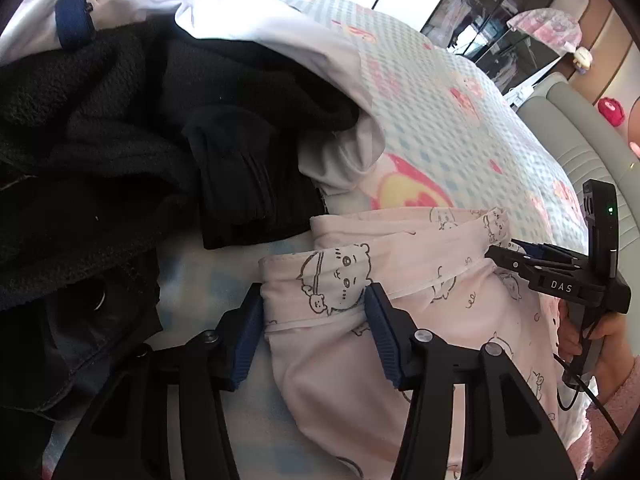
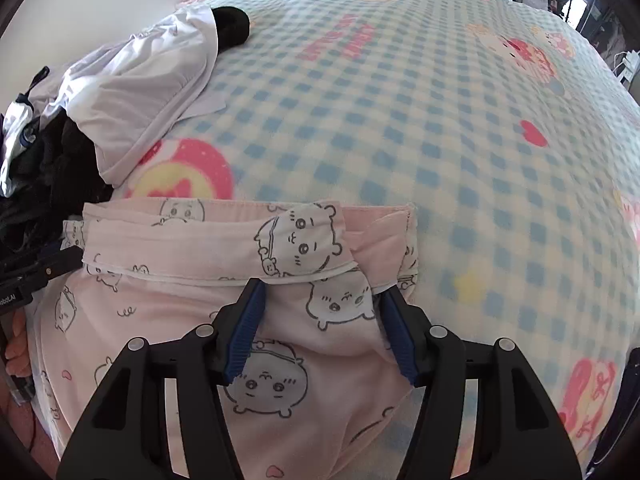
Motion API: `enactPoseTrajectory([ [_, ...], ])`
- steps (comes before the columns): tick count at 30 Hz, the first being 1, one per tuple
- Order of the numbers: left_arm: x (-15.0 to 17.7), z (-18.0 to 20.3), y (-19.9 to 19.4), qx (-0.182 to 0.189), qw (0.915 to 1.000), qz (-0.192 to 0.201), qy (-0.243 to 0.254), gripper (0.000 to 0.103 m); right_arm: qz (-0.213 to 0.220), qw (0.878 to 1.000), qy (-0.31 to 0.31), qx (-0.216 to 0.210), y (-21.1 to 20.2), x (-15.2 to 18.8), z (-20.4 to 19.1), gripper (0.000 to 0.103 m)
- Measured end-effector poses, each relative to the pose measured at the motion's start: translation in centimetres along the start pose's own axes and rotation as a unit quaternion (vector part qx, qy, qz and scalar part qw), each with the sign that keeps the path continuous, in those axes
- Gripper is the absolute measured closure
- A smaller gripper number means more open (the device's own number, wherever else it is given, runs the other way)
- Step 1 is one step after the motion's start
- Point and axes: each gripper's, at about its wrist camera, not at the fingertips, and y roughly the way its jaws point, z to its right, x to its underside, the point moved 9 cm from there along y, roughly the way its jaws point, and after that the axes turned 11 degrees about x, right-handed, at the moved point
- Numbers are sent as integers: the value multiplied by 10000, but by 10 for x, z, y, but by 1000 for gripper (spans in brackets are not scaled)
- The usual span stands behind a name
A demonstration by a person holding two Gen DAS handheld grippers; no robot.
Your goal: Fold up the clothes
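Note:
A pale pink garment [image 1: 400, 272] printed with cartoon animals lies on the checked blanket, its folded top edge across the near bed; it also shows in the right wrist view [image 2: 192, 296]. My left gripper [image 1: 314, 304] is open, its blue pads either side of the garment's left corner. My right gripper [image 2: 320, 304] is open, its pads either side of a bunched part near the garment's right end. The right gripper also shows at the garment's far end in the left wrist view [image 1: 496, 256].
A heap of black clothes [image 1: 120, 140] and a white garment [image 1: 260, 28] lie to the left of the pink one. The blue-and-cream checked blanket [image 2: 400, 128] covers the bed. A grey padded bed edge [image 1: 580, 144] and shelving stand beyond.

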Motion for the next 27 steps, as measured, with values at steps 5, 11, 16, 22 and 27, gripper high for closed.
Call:
enactPoseTrajectory([
  [5, 3, -5, -9, -152, 9997, 63, -152, 55, 185, 9998, 27, -28, -8, 4, 7, 89],
  [11, -5, 15, -9, -172, 9990, 157, 376, 90, 561, 9976, 398, 83, -36, -1, 28, 98],
  [16, -31, 50, -24, 165, 9954, 601, 734, 91, 767, 9942, 744, 108, -57, -9, 57, 98],
  [22, -32, 29, -15, 163, 9977, 565, 350, 91, 641, 9964, 190, -520, -58, -11, 23, 68],
  [27, -19, 4, -14, 191, 9989, 417, -1, 90, 222, 9990, -9, -377, -18, -10, -1, 67],
])
